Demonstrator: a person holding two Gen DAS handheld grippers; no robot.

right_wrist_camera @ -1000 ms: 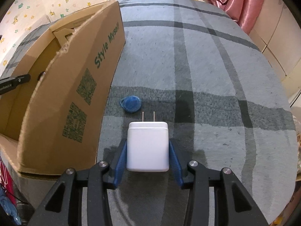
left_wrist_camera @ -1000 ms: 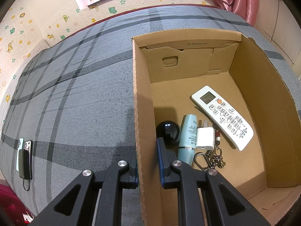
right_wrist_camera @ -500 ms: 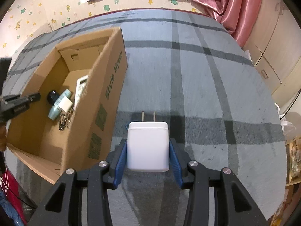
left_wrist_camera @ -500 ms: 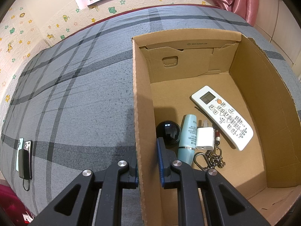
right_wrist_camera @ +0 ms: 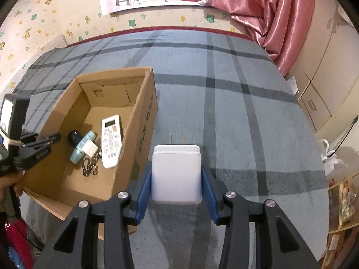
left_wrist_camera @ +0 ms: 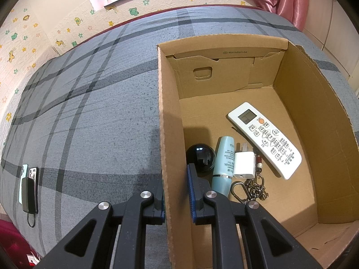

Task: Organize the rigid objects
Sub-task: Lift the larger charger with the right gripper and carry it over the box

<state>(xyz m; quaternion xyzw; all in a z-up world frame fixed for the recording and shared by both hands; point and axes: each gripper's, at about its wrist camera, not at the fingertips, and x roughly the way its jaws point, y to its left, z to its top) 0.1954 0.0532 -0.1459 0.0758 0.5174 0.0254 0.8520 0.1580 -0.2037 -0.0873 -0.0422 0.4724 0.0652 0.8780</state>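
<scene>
Right gripper [right_wrist_camera: 177,192] is clamped on a big white charger [right_wrist_camera: 176,174], blue pads pressing its two sides, prongs pointing away from us. We hold it in the air above the grey plaid bed [right_wrist_camera: 235,116], just right of the cardboard box [right_wrist_camera: 145,116], not over the opening. Left gripper [left_wrist_camera: 176,192] is pinched onto the box's left wall [left_wrist_camera: 167,134]: one pad outside, one inside, cardboard between them. In the right wrist view we see that gripper [right_wrist_camera: 52,137] at the box's left side, with a hand [right_wrist_camera: 10,185] on its handle at the frame edge. The box sits on the bed, top open. On its floor: a white remote [left_wrist_camera: 264,140] lying diagonally, buttons up; a teal tube [left_wrist_camera: 224,163] lying flat; a black ball [left_wrist_camera: 200,157] just left of the tube, near the left wall; a small white charger [left_wrist_camera: 244,164] resting against the tube's right side; a bunch of keys [left_wrist_camera: 253,188] with a clip, just below the small charger. Outside the box, far left on the bed, two phones [left_wrist_camera: 28,174] lie side by side with a dark power bank [left_wrist_camera: 29,195] on top, cable trailing. A pink curtain [right_wrist_camera: 258,15] hangs at the far right.
</scene>
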